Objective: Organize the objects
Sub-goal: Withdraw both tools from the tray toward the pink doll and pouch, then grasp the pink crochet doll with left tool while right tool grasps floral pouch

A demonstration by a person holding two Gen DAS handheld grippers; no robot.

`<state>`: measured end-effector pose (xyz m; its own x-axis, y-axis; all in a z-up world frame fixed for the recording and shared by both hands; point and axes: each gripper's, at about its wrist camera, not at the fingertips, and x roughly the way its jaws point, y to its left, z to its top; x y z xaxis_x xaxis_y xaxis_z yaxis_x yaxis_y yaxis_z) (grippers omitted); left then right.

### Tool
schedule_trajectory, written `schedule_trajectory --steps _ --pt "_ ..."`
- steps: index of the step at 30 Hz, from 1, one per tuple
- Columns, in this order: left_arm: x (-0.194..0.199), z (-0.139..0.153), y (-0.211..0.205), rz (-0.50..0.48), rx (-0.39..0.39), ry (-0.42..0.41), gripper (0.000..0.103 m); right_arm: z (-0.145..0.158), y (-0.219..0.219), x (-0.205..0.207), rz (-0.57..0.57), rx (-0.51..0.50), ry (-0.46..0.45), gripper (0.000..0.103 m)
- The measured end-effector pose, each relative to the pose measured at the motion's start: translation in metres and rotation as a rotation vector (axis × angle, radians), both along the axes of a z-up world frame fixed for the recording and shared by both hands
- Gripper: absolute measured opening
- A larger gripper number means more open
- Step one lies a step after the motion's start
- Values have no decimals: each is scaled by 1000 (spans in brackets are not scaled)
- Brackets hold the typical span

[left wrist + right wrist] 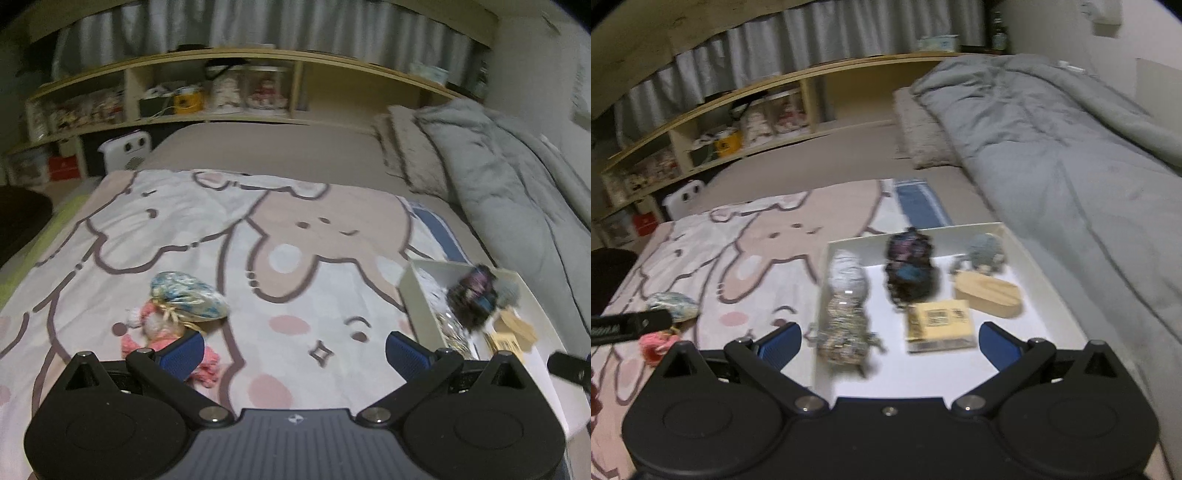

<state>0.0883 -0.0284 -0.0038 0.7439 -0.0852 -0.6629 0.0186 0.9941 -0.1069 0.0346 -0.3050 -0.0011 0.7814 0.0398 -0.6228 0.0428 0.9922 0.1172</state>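
A: Two grippers were in view, both with jaws spread wide and nothing between the blue pads. The left gripper [294, 349] hung low over the cartoon-print blanket [229, 229], and the right gripper [889, 345] hung over the near edge of the white tray [1027, 236].

B: Where were the loose things?

A: In the left wrist view a blue-and-white patterned pouch [189, 297] lay on the blanket at about 10 o'clock from the left gripper, touching a pink knitted doll [162, 332] just below it; the doll's lower part was hidden behind the left finger [183, 353].

B: And the tray?

A: In the right wrist view it sat at 12 o'clock from the right gripper. It held a grey-and-speckled bundle [846, 306] by its left wall, a dark multicoloured bundle [909, 269] in the middle, a yellow packet [940, 323] nearest the gripper, a wooden piece [990, 295] at 1 o'clock and a grey stuffed toy [984, 253] in the far right corner. The bundles were blurred, so I could not tell what they were.

B: Anything around it?

A: A grey duvet [1071, 155] lay to the tray's right, and a wooden shelf [221, 92] stood at the far end of the bed
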Motion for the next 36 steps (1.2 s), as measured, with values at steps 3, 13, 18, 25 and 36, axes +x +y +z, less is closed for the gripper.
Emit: schedule_trajectory --steps 3,13,18,25,36 --pt "7 -3 13 44 -16 8 103 0 16 8 46 0 -7 103" --pt "21 -14 65 147 -102 71 97 -5 78 36 189 82 -27 103" --pt "22 -25 86 223 -170 126 92 -15 121 56 296 55 -15 103" --pt "22 -46 109 328 -270 209 81 -23 165 99 354 104 33 103" --pt "28 -64 130 429 -386 241 62 -39 216 154 499 205 219 72"
